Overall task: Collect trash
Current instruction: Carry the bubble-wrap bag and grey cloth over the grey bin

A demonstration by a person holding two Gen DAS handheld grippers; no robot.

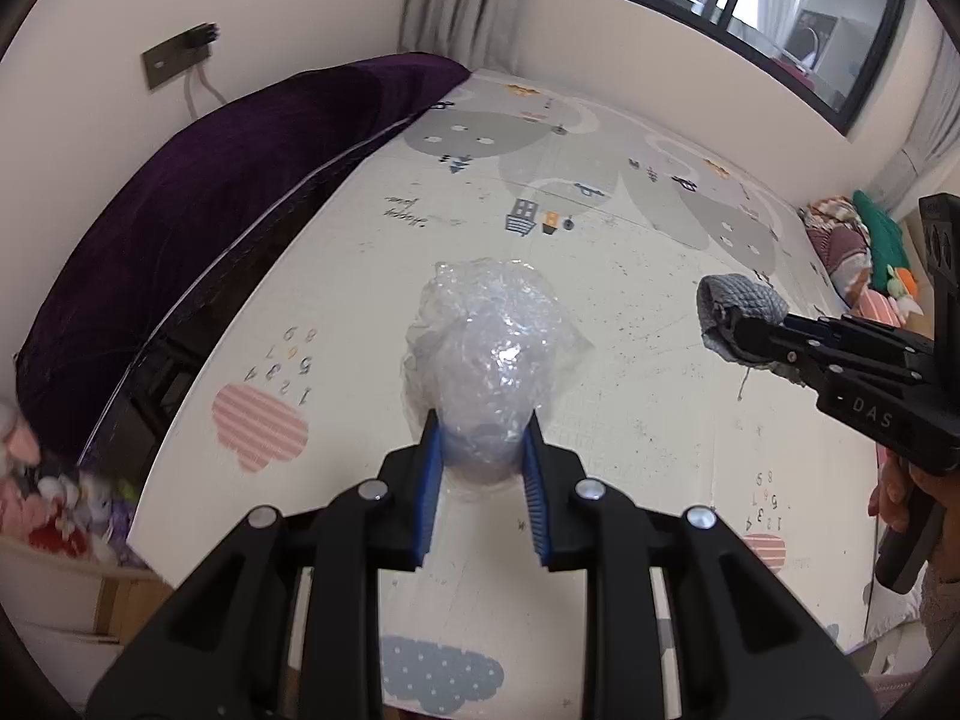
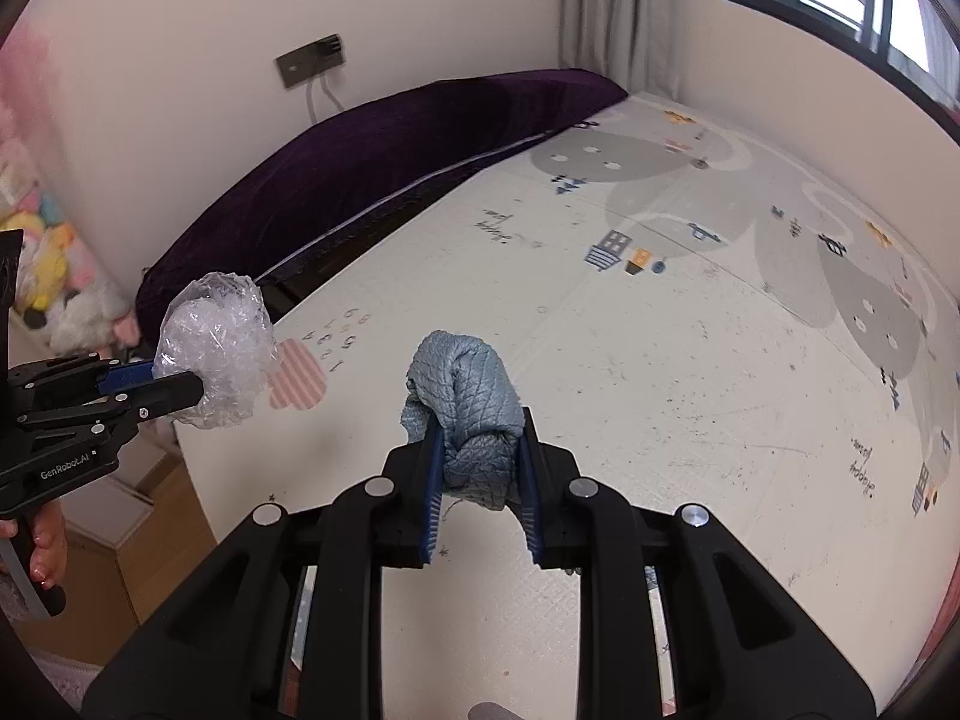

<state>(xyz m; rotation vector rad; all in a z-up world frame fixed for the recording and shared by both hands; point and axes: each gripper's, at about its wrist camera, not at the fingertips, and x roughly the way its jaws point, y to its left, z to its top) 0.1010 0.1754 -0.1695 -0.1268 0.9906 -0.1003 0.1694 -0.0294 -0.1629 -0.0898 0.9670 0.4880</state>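
Two claws hung above the play mat (image 1: pixel 630 360), the left claw (image 1: pixel 483 450) pinching a plastic wad (image 1: pixel 489 348), the right claw (image 2: pixel 480 462) a grey rag (image 2: pixel 474 408); both grips probably needed holding firm until a bin.

Printed play mat (image 1: pixel 600 312), purple cushion (image 1: pixel 198 228) along its edge

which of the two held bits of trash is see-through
The crumpled plastic wrap, clamped in the left hand-held gripper. The other piece, in the right hand-held gripper, is an opaque grey-blue cloth wad.
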